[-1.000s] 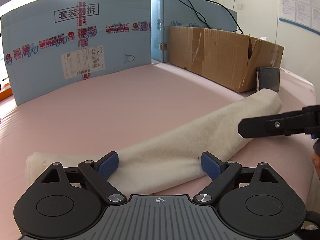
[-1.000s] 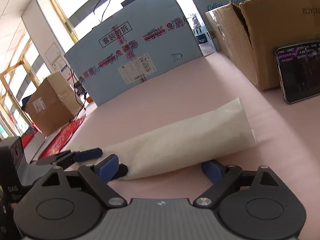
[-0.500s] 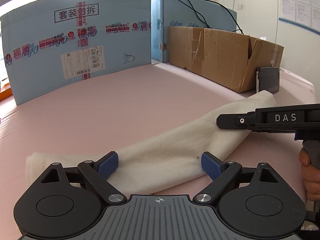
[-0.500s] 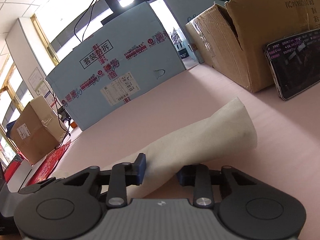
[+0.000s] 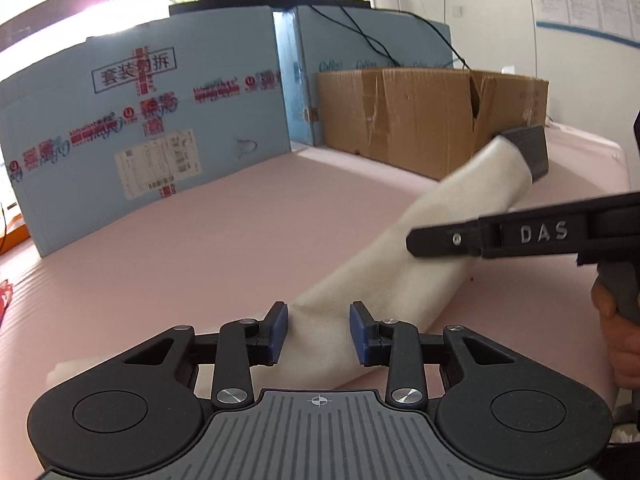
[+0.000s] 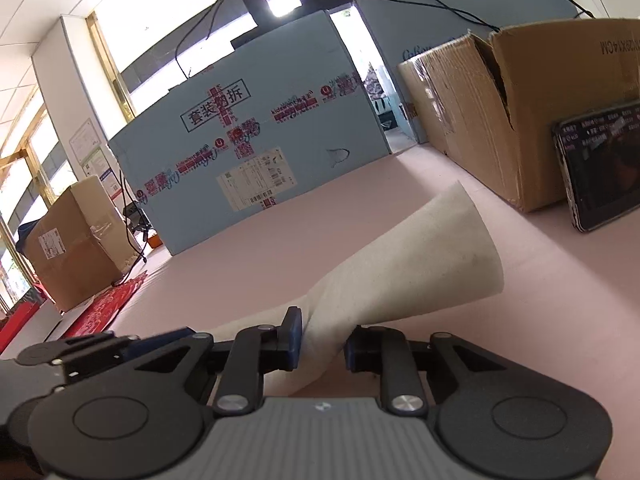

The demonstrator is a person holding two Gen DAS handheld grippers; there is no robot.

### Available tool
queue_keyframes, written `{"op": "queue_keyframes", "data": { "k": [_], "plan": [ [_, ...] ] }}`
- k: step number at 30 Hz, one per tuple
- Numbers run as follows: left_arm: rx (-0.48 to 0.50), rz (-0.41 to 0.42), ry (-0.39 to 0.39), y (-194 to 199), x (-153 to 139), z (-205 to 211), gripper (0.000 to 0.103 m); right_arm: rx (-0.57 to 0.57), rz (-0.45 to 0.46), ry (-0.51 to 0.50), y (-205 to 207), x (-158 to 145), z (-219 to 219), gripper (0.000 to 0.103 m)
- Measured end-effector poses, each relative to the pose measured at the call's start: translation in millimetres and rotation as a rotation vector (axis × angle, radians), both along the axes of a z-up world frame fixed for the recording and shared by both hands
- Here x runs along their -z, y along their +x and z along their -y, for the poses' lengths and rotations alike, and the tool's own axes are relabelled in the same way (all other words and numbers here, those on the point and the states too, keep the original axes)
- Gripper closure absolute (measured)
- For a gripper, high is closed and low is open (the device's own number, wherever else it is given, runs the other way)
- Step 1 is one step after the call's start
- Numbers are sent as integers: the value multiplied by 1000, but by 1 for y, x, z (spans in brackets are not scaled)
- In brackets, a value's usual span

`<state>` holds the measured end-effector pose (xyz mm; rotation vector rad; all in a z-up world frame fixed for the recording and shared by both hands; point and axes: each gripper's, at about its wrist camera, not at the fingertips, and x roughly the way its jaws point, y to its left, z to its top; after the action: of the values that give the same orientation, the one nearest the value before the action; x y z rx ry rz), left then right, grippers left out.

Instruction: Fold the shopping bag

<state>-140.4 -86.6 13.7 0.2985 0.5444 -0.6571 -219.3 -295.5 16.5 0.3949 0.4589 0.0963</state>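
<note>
Both tongs had just squeezed shut on the rolled cream bag (image 5: 404, 272) lying on the pink counter (image 5: 208, 240): left tongs (image 5: 318, 334) near, right tongs (image 6: 322, 344), marked "DAS", further right.

Both views are fisheye cameras riding low on the hand-held tools, each looking forward and slightly down along its own fingers. The left wrist view sits close over the pink table (image 5: 224, 248), facing the blue box (image 5: 152, 120) at 11 o'clock and the cardboard box (image 5: 420, 120) at 1 o'clock. The right wrist view sits as near and faces the same way. Both share the rolled bag (image 5: 440, 232), both boxes and the table.
</note>
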Motion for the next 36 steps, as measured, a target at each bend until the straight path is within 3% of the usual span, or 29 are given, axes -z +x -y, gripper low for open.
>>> {"op": "queue_keyframes", "data": {
  "k": [5,9,11,14,18,21,27,32,36],
  "plan": [
    [4,-25,-23,4,2,-4,70,-133,97,-32,3,-17,-18,90],
    [5,-59,-67,9,3,-12,69,-256,97,-59,16,-25,-40,91],
    [-7,-53,-86,6,-1,-22,63,-259,84,-82,21,-26,-48,91],
    [-77,42,-84,-13,-12,-51,48,-260,74,-129,22,-27,-54,92],
    [-210,17,-105,-13,-8,-96,47,-298,73,-239,23,-27,-73,91],
    [-277,-13,-88,-7,4,-107,47,-377,32,-313,28,-19,-94,91],
    [-268,-43,-167,-2,4,-118,43,-470,-31,-417,34,-11,-128,84],
    [-329,13,-315,-16,-11,-139,43,-452,-30,-470,33,-8,-140,83],
    [-248,-20,-423,-15,-22,-134,37,-444,-11,-543,28,-3,-154,75]
  ]
}}
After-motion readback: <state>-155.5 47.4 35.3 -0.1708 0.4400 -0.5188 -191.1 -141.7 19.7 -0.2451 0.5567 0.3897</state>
